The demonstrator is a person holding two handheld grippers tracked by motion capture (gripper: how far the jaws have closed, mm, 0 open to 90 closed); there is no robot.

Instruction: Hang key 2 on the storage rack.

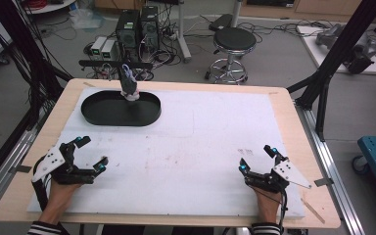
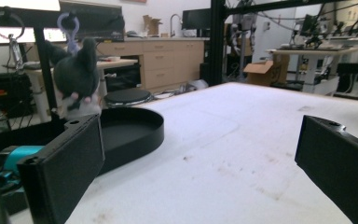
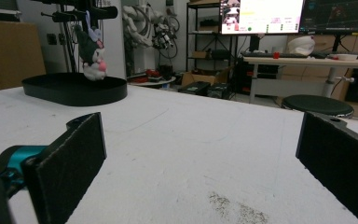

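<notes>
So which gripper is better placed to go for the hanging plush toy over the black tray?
Left. The left gripper sits open on the same side of the table as the tray and the toy hanging above it; the right gripper, also open, would have to cross the table.

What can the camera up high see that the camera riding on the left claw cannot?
The high view takes in the whole table, both hands, the left claw and right claw, both open, plus a round stool and computer towers on the floor beyond.

The left gripper view looks low across the white surface between its own two black jaws, toward wooden cabinets and a cardboard box in the room.

Both show the black oval tray and the dark plush toy hanging over it.
</notes>
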